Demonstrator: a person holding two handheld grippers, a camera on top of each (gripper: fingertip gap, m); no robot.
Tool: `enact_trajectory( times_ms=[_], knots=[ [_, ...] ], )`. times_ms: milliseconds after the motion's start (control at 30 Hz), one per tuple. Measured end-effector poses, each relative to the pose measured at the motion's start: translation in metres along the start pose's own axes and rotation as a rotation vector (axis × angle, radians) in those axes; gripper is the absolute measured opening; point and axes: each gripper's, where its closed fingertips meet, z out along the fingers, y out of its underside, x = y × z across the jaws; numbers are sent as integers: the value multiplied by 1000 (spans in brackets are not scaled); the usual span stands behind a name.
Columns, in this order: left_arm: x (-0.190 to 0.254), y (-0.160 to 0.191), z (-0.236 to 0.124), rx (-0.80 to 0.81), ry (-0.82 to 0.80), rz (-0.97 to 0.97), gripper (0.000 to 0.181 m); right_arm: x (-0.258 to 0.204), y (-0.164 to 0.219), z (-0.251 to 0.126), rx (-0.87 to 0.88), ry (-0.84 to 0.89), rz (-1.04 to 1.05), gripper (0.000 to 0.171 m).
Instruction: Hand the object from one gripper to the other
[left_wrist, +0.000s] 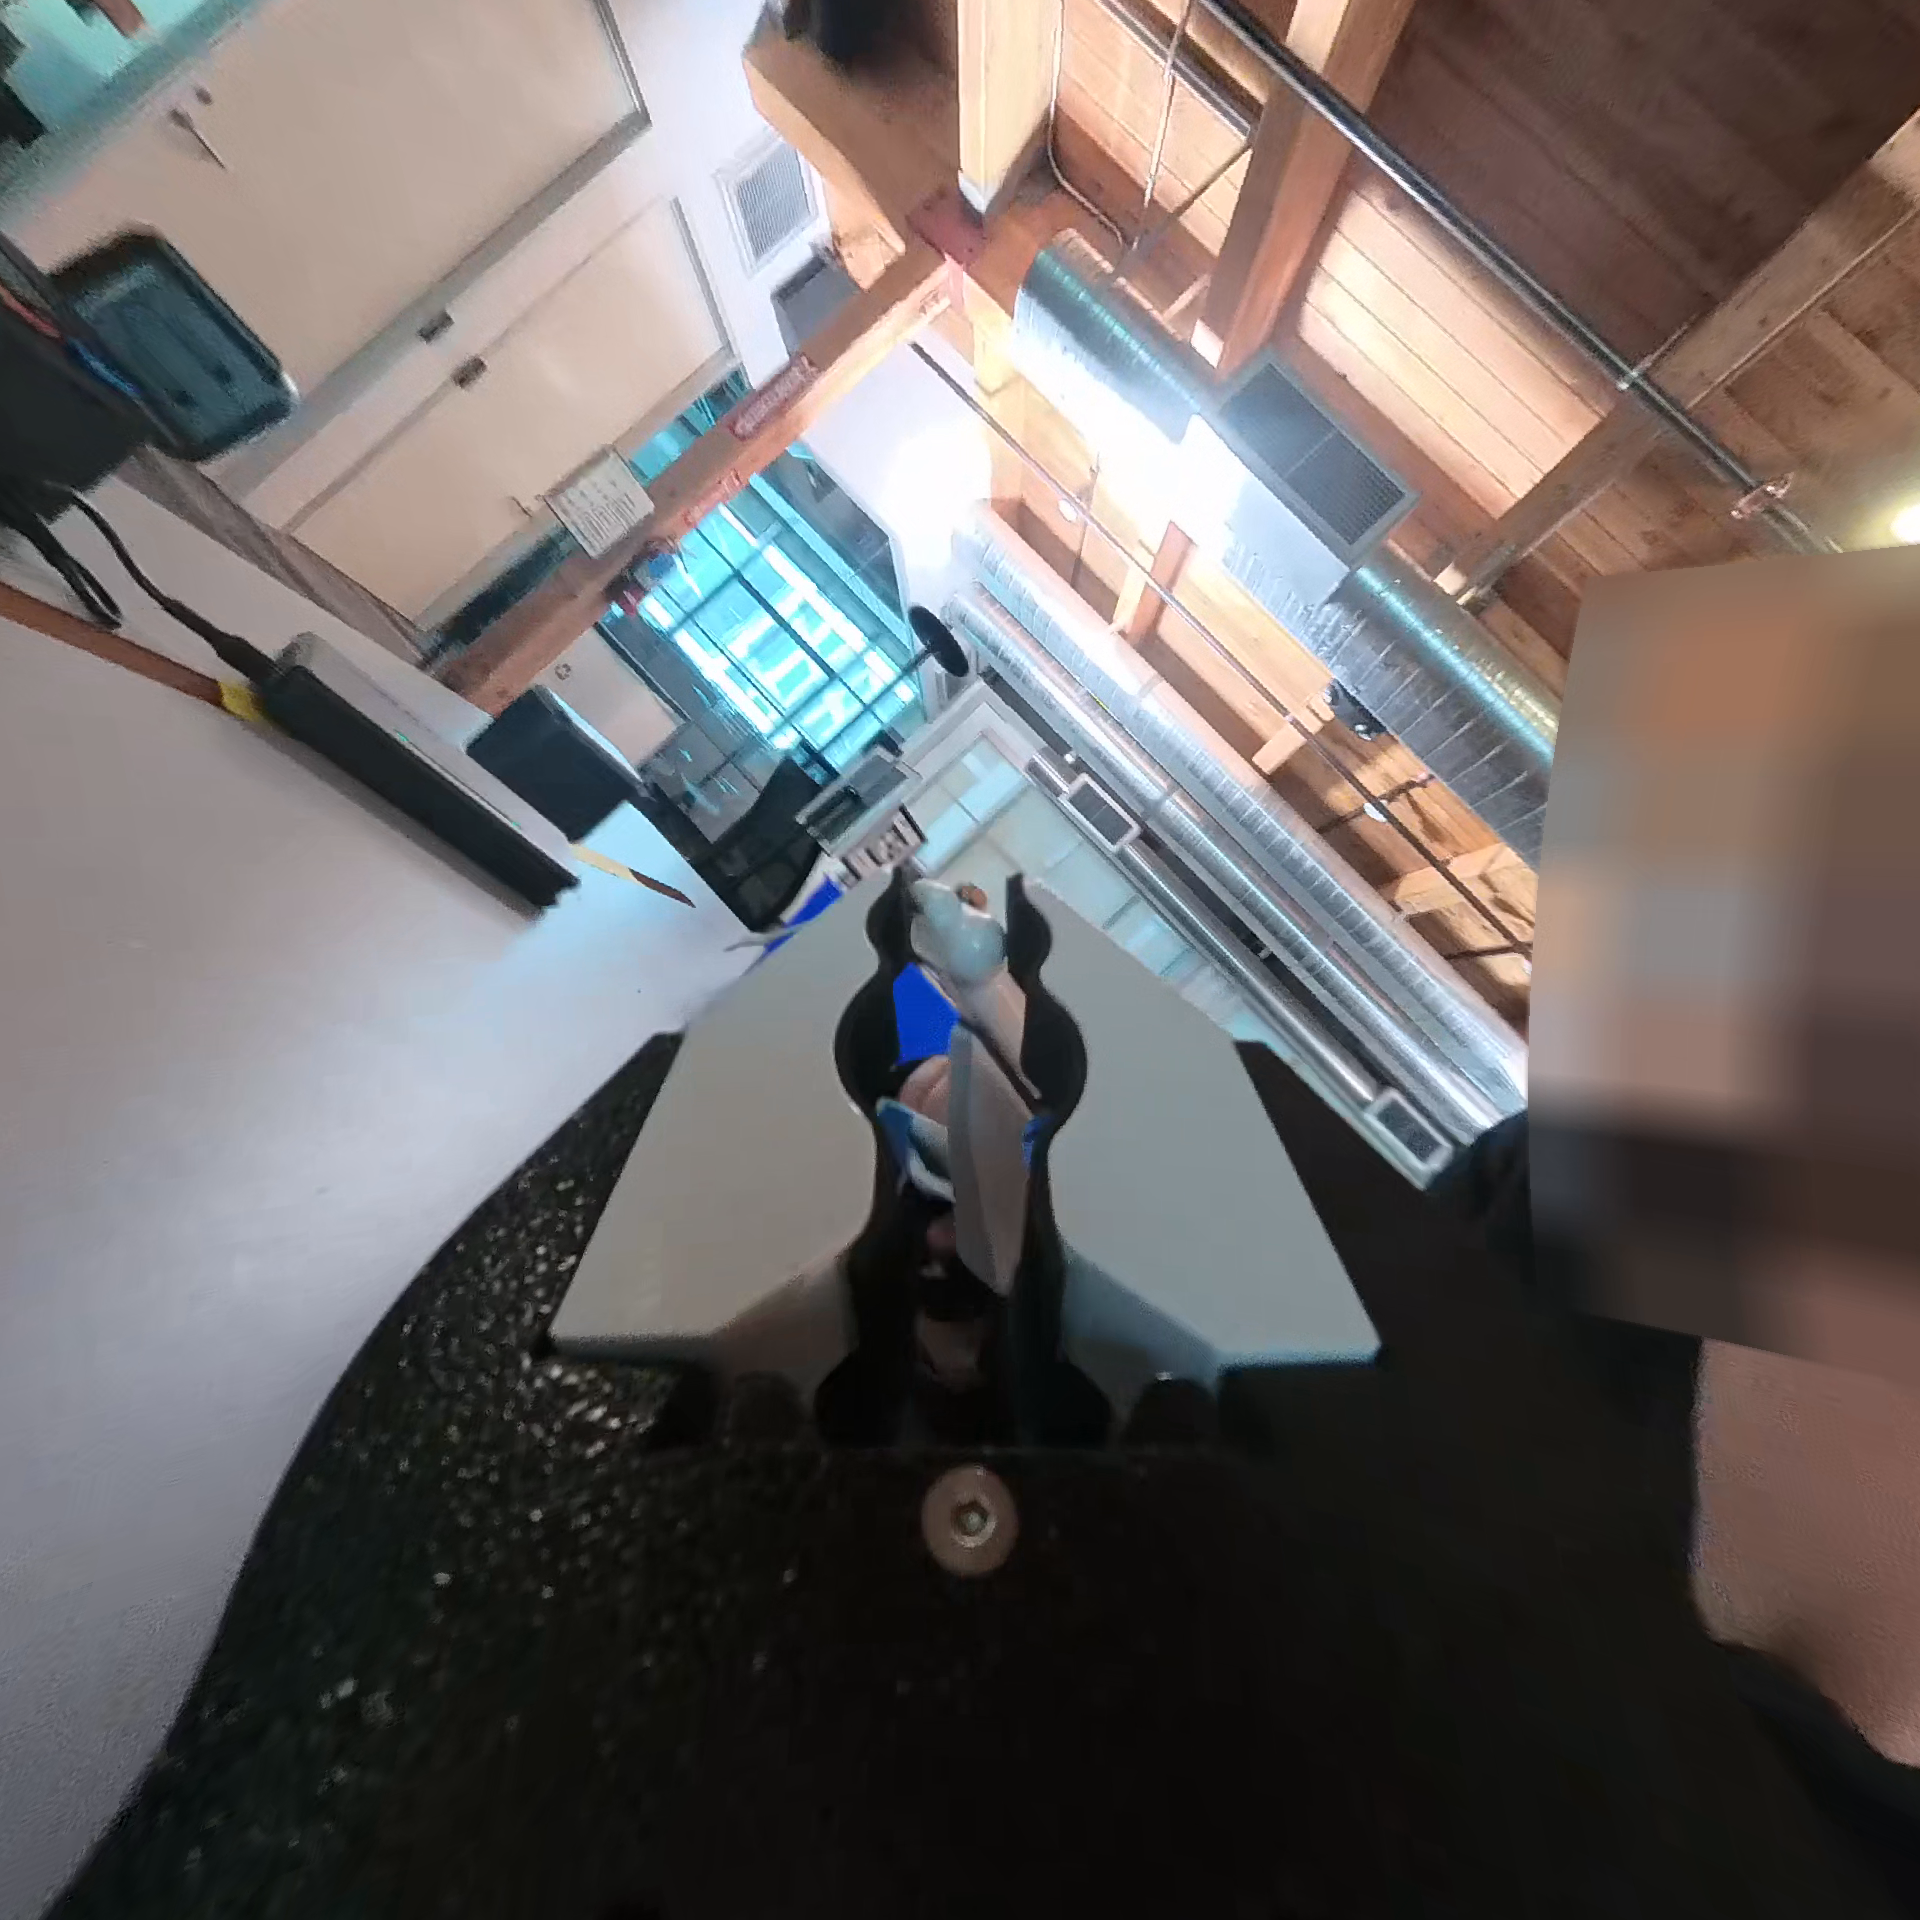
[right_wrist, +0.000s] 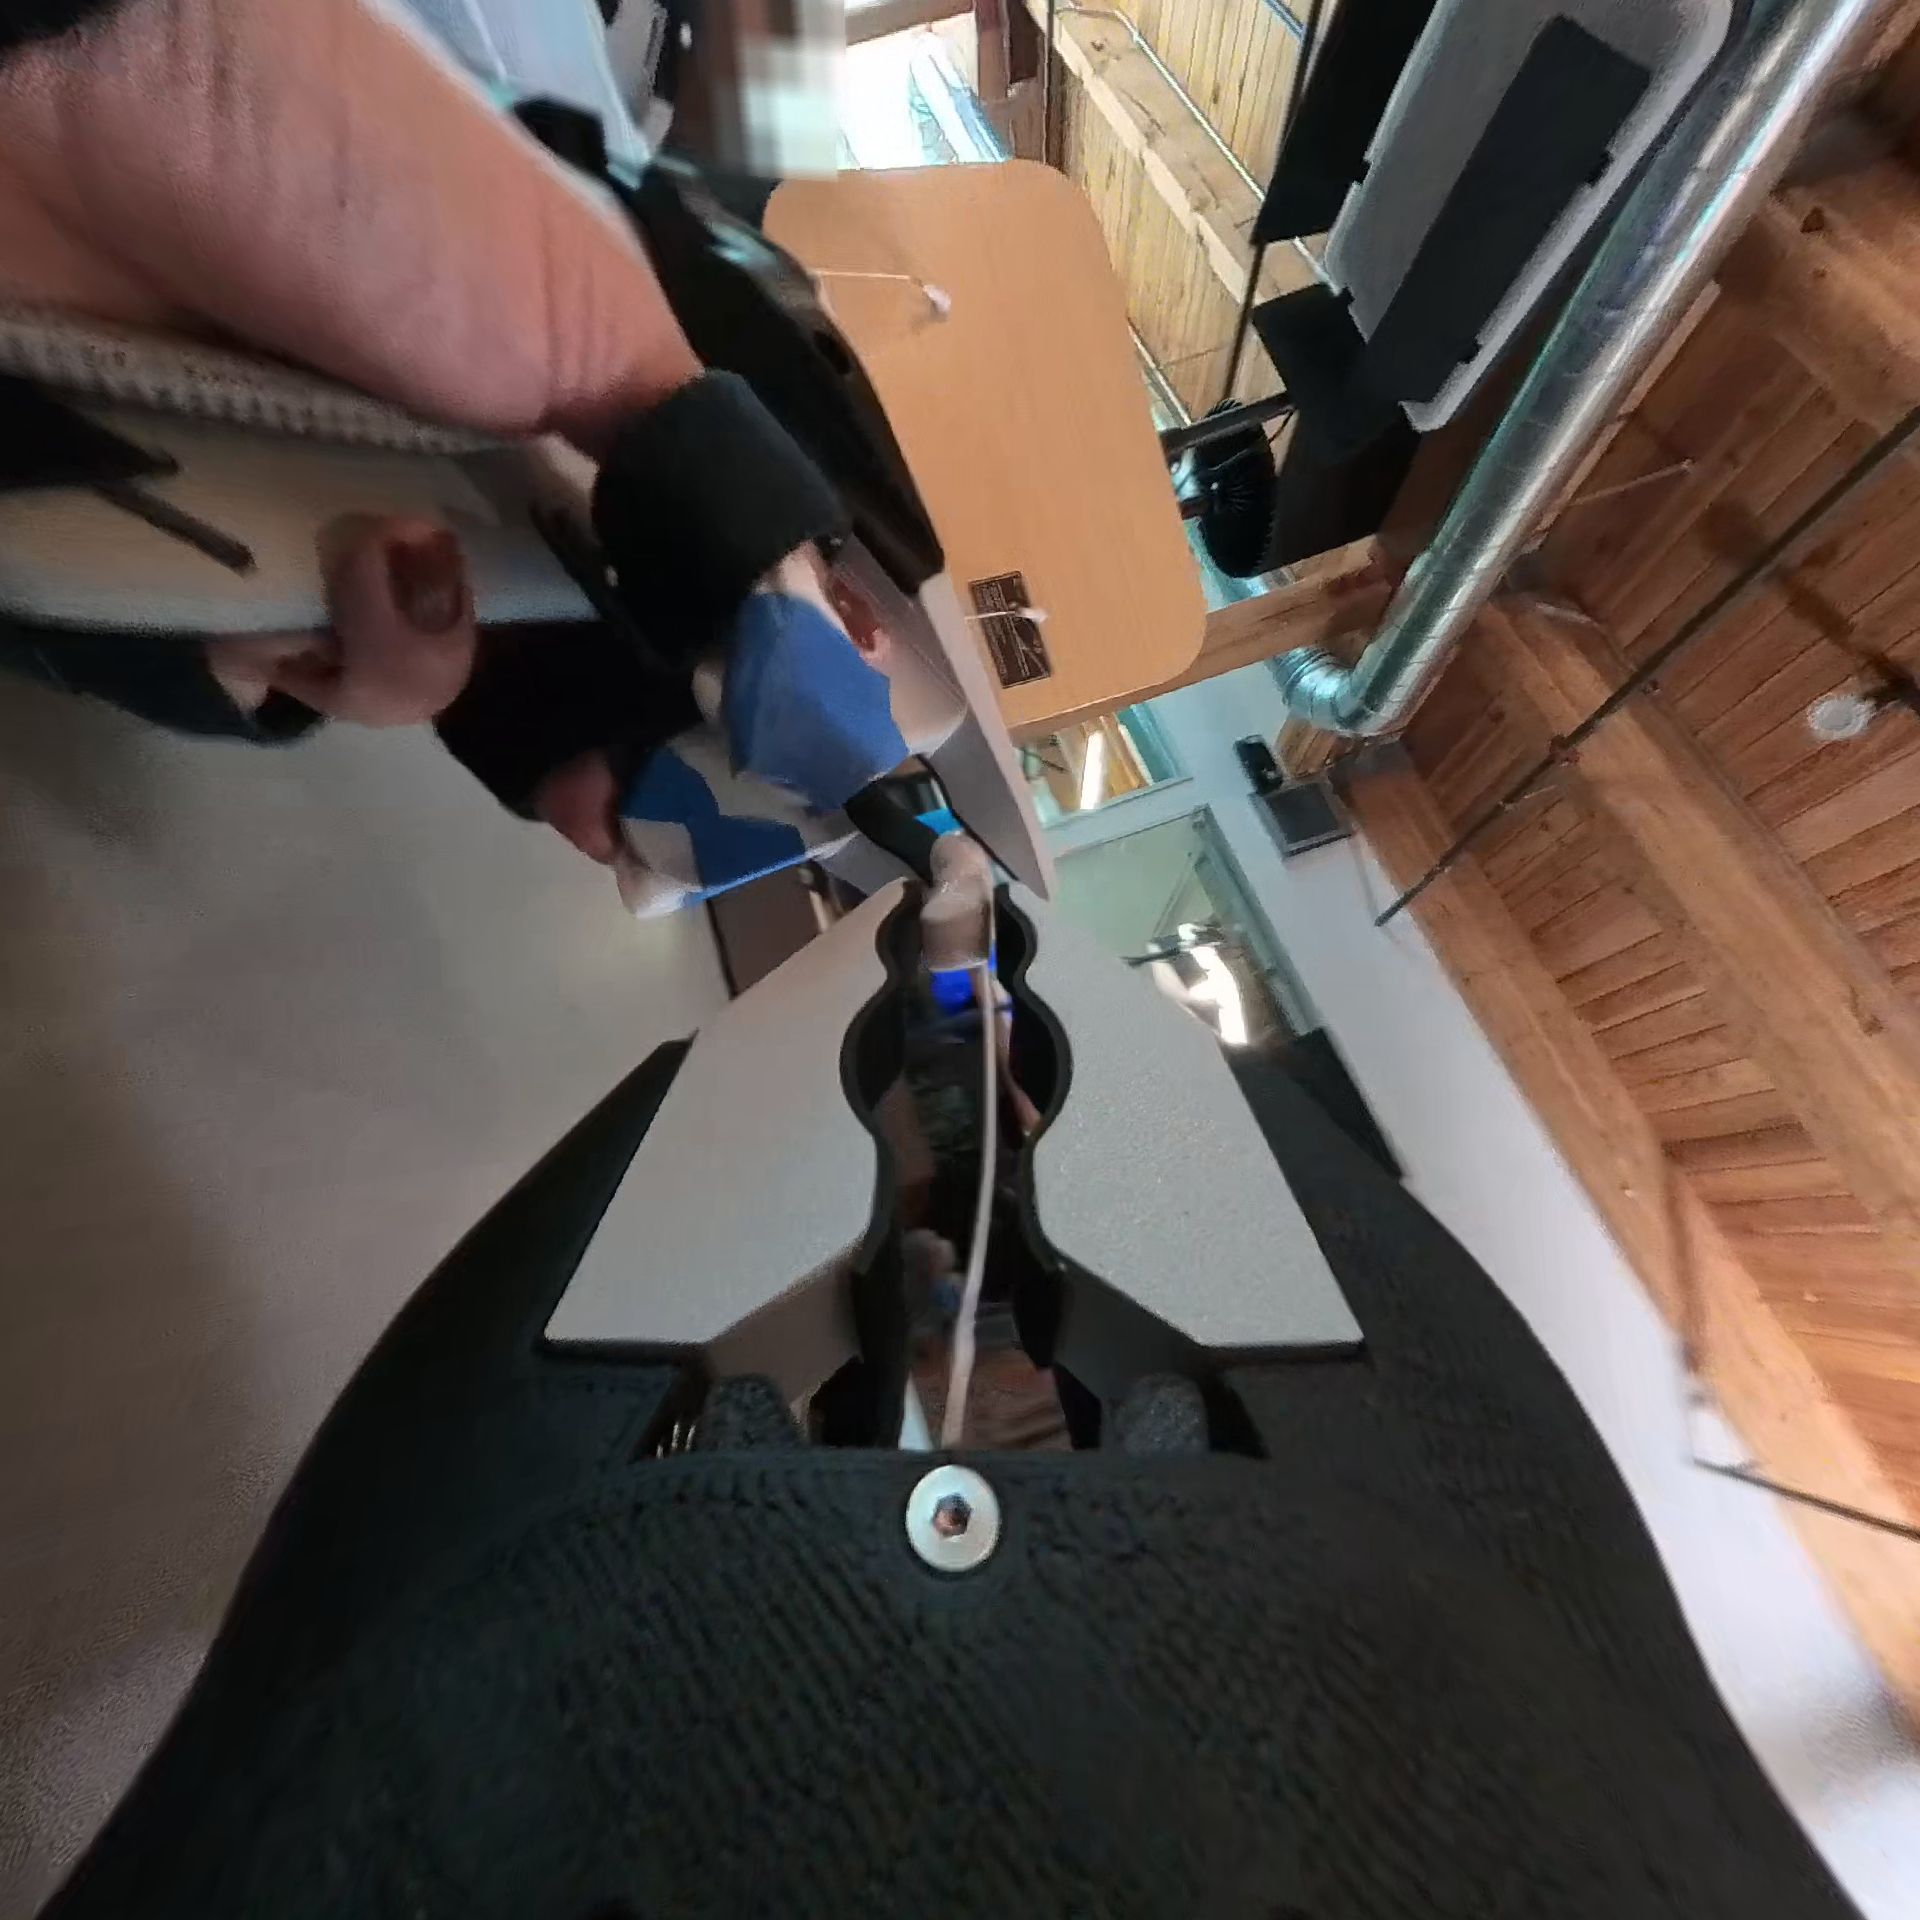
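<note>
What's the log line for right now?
phase: mid-handover | left claw: shut on pale object | right claw: shut on pale object | table: out of contact

The small pale rounded object (left_wrist: 961, 935) sits between the tips of the left claw (left_wrist: 961, 914); its lower part is hidden between the black wavy inner edges, and what kind of thing it is cannot be told. In the right wrist view a similar small beige lump (right_wrist: 954, 914) at the tips of the right claw (right_wrist: 954, 904) is blurred, with a thin white cord (right_wrist: 982, 1164) running down from it and vanishing behind the claw's base. Whether either claw truly pinches the object cannot be told. The white counter (left_wrist: 208, 987) is cut off by the left edge. The person's forearm (right_wrist: 312, 208) runs out of the picture's top left corner.
</note>
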Motion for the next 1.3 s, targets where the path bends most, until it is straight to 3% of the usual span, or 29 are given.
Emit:
enact_trajectory(
  times_ms=[100,200,300,567,633,767,900,1067,1167,1300],
  knots=[
    [2,-15,-7,96,-10,74,15,3,-7,-2,74,-63,309,24],
    [13,-33,-18,213,36,154,15,13,-9,1,145,-180,853,30],
    [22,-34,-18,230,66,224,15,20,-5,6,193,-257,1352,30],
    [24,-23,-6,172,98,287,14,8,-13,8,301,-486,1846,26],
    [25,-21,-5,162,99,298,15,9,-11,7,311,-473,1854,14],
    [22,-23,-5,180,82,315,10,9,-1,8,253,-396,1771,12],
    [12,-32,-10,208,33,253,64,13,33,2,92,-145,1554,12],
    [6,-39,-17,240,-122,401,65,37,65,-24,-98,139,1098,12],
    [2,-40,-21,237,-196,437,64,42,67,-56,-209,209,1009,12],
    [1,-45,-30,277,-232,425,62,49,46,-131,-278,232,915,13]
  ],
)
